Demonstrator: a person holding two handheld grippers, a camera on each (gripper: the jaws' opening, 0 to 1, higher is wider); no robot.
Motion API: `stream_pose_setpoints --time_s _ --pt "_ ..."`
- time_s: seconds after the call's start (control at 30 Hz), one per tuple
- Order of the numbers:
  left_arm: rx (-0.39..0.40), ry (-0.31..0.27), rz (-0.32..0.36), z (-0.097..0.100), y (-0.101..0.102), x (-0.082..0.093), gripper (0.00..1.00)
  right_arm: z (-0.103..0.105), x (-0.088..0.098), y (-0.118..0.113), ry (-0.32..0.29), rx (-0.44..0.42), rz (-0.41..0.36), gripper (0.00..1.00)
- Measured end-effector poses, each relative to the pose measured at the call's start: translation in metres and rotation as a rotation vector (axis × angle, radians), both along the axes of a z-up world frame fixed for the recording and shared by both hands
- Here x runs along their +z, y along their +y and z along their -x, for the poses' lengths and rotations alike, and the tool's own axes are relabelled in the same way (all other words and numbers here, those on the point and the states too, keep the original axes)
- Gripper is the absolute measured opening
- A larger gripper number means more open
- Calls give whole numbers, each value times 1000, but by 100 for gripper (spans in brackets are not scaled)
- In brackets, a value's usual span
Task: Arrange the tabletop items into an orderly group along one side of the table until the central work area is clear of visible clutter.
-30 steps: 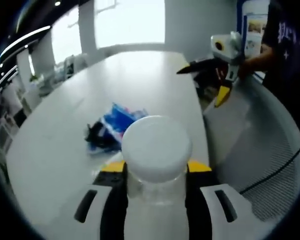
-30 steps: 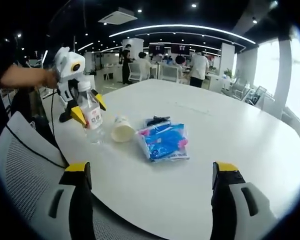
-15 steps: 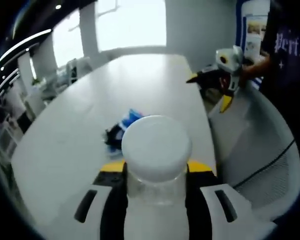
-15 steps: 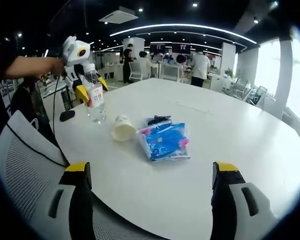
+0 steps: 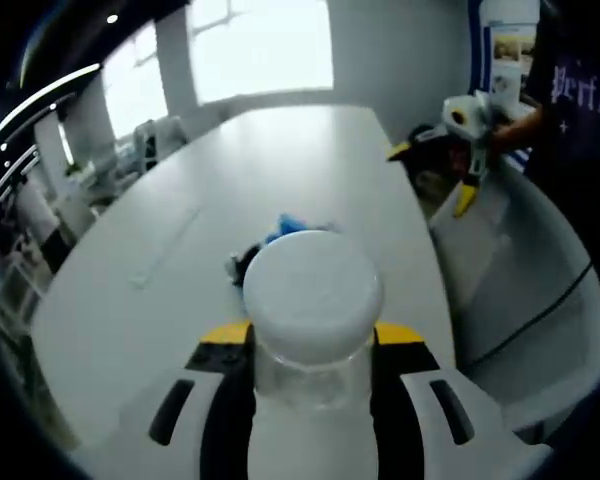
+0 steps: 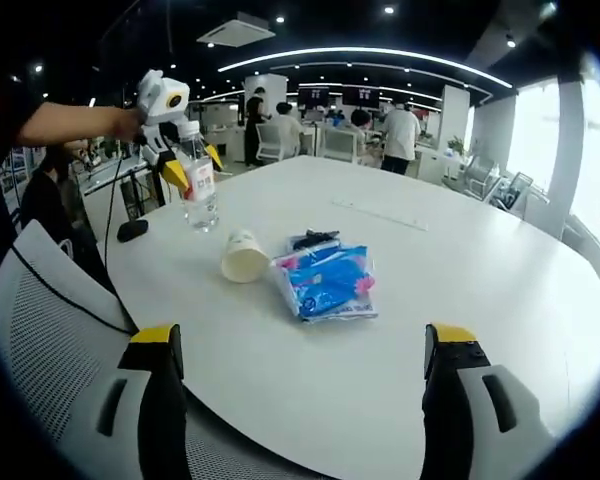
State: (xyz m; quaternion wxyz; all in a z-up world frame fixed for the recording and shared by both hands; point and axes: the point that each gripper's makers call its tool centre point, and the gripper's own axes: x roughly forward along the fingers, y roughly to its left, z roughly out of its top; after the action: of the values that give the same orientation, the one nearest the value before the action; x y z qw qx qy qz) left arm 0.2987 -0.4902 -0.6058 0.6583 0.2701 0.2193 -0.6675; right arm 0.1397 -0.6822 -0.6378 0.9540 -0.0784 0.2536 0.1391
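My left gripper (image 6: 185,160) clenches the water bottle (image 6: 197,188), lifted above the white table (image 6: 460,270). My right gripper (image 6: 305,385) hangs released near the paper cup (image 6: 241,257) and blue packet (image 6: 327,282).

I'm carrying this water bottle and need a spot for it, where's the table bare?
The table is bare beyond the blue packet, toward the windows, and along the near edge between the right gripper's jaws. It is crowded mid-table, where the paper cup, packet and a small black item cluster. The left gripper holds the bottle above the chair-side edge.
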Motion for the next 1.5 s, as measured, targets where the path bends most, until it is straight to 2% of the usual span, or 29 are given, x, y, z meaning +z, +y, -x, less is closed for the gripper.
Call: stream_pose_setpoints --time_s 0.37,0.6,1.17,1.5 --pt "55 -9 5 -34 7 -9 41 0 -1 -1 4 -11 -3 100" --pt "62 -16 -2 -52 10 -21 41 -2 1 -3 -6 -14 10 98" --pt "56 0 -92 -88 31 -56 41 -2 -1 -8 4 -33 35 96" --pt "24 -3 -140 -99 31 -67 41 -2 -2 -11 8 -41 49 96"
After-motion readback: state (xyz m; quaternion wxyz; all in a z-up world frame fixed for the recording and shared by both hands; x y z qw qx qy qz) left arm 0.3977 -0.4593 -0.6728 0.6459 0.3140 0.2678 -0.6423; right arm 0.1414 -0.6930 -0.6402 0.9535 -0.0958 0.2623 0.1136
